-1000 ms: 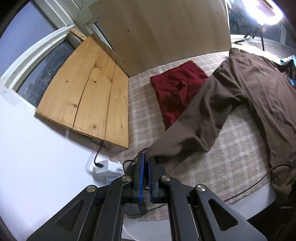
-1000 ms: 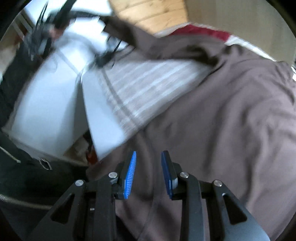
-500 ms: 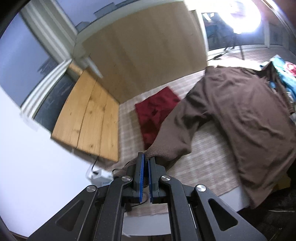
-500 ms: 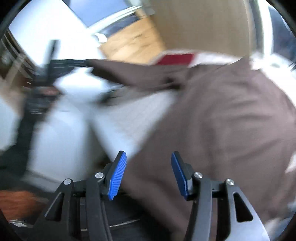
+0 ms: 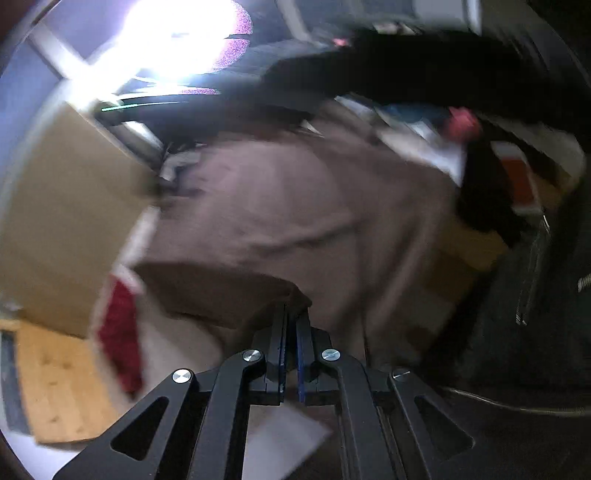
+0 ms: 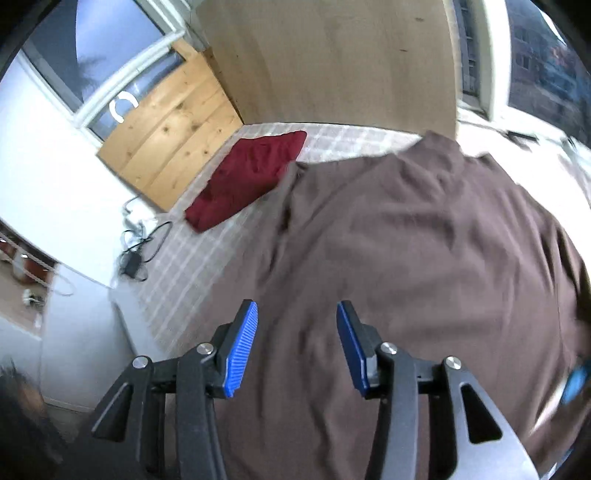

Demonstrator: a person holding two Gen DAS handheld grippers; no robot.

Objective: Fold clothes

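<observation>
A brown sweater (image 6: pixel 424 240) lies spread on the checked bed cover (image 6: pixel 192 258). In the blurred left wrist view the same sweater (image 5: pixel 295 206) fills the middle. My left gripper (image 5: pixel 291 314) is shut on the cuff of its sleeve (image 5: pixel 221 288), which trails off to the left over the sweater's body. My right gripper (image 6: pixel 295 325) hovers over the sweater's lower part. Its jaws stand apart with nothing pinched between the blue pads (image 6: pixel 240 347).
A folded red cloth (image 6: pixel 247 177) lies on the cover beside the sweater's shoulder. A pine board (image 6: pixel 170 129) and a tall wooden panel (image 6: pixel 332 62) stand behind the bed. Cables and a charger (image 6: pixel 136 251) lie at the bed's left edge. A bright lamp (image 5: pixel 177 33) glares.
My left gripper swung the pinched cuff from the bed's edge across towards the sweater's body, and its view rolled. My right gripper's jaws widened and it lifted away from the fabric.
</observation>
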